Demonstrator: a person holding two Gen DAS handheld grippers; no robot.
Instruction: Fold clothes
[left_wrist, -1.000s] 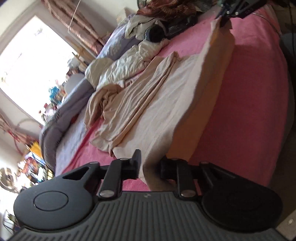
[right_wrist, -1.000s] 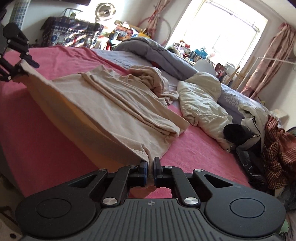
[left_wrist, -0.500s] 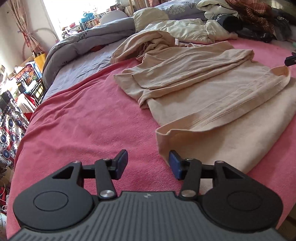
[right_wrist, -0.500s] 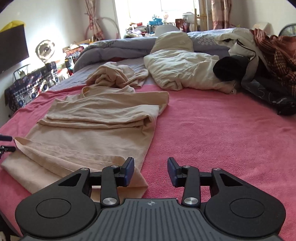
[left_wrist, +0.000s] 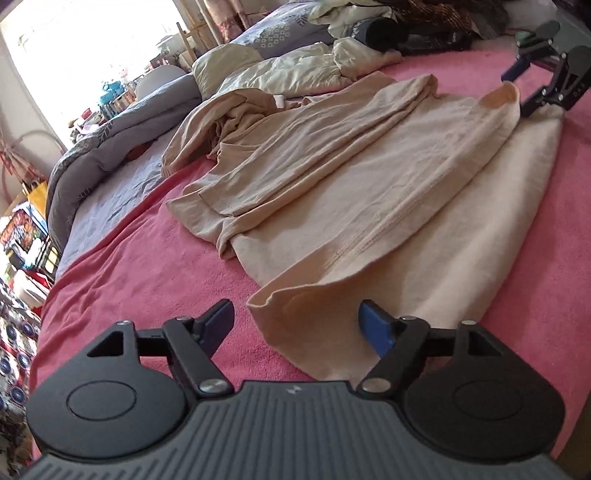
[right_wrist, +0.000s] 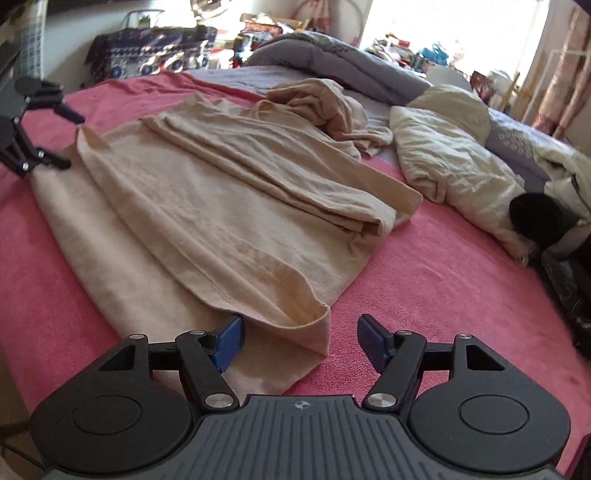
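A beige garment (left_wrist: 369, 177) is seen spread along the near edge of a bed (left_wrist: 140, 266) covered in pink, one long side already folded over. The left tongs (left_wrist: 295, 325) and right tongs (right_wrist: 299, 334) are opening, each over a near corner, pads clear of the cloth. Soft, light and limp, it is judged best pinched at hem corners.

The beige garment (left_wrist: 369, 192), earlier stretched taut and lifted between both grippers, now lies flat on the pink blanket (left_wrist: 122, 280); the left gripper (left_wrist: 295, 321) and right gripper (right_wrist: 299, 332) have let go, jaws opening.
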